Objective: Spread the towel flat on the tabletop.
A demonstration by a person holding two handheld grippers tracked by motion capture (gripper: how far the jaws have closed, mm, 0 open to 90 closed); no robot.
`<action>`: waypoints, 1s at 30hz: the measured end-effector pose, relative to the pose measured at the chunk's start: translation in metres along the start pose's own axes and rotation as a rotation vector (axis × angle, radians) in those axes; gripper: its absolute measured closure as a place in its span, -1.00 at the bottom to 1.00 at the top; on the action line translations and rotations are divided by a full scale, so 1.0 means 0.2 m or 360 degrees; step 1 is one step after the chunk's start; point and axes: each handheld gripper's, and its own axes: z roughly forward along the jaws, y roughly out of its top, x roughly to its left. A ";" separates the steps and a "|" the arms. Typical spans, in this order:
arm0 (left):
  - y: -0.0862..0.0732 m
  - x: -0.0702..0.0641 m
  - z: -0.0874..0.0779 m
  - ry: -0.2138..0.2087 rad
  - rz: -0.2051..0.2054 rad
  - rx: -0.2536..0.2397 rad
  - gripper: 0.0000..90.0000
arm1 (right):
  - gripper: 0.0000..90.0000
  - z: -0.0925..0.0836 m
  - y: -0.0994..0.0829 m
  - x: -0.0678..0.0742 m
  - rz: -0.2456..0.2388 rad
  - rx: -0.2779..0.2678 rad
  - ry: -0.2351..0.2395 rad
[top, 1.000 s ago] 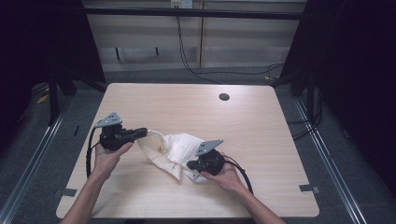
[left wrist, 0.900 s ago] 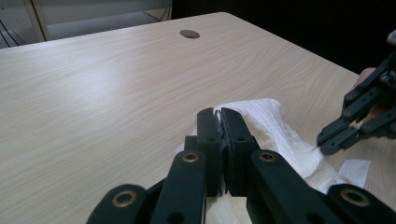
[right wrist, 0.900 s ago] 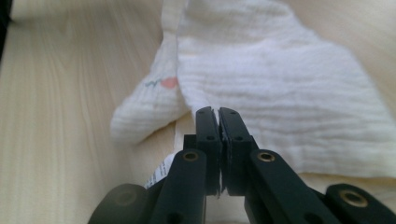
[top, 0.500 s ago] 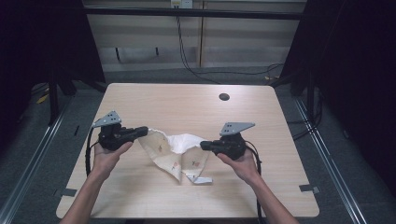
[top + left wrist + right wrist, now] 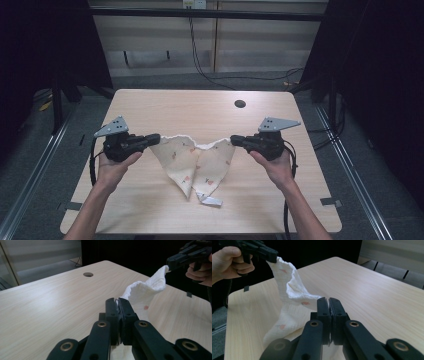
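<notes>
A white cloth [image 5: 197,162] with small red prints hangs between my two grippers above the wooden table [image 5: 200,107]. Its lower point rests on the tabletop, where a label tag [image 5: 211,201] sticks out. My left gripper [image 5: 156,137] is shut on the cloth's left top corner, and my right gripper [image 5: 234,140] is shut on the right top corner. In the left gripper view the jaws [image 5: 119,305] pinch the cloth edge [image 5: 147,288], which stretches up to the other gripper [image 5: 172,261]. In the right gripper view the jaws [image 5: 329,303] clamp the cloth [image 5: 289,290], which rises to the other gripper [image 5: 270,253].
A round cable hole [image 5: 240,104] sits in the table near its far edge. Dark frames and curtains stand to both sides. Bare wood lies all around the cloth.
My right gripper has risen and swung out to the right with its corner, drawing the crumpled cloth open. My left gripper has lifted slightly, and the cloth now hangs spread between them.
</notes>
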 end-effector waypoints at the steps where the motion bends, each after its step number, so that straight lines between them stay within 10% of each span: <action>1: 0.01 -0.01 -0.01 -0.0014 0.0005 -0.0007 0.94 | 0.96 -0.01 0.01 0.00 -0.0003 -0.0010 -0.0006; 15: 0.14 -0.10 -0.14 -0.0052 0.0112 -0.0135 0.94 | 0.96 -0.26 0.09 0.01 0.0005 -0.0233 -0.0027; 30: 0.31 -0.34 -0.34 -0.0095 0.0294 -0.0309 0.94 | 0.96 -0.49 0.23 0.23 -0.0241 -0.0397 -0.0043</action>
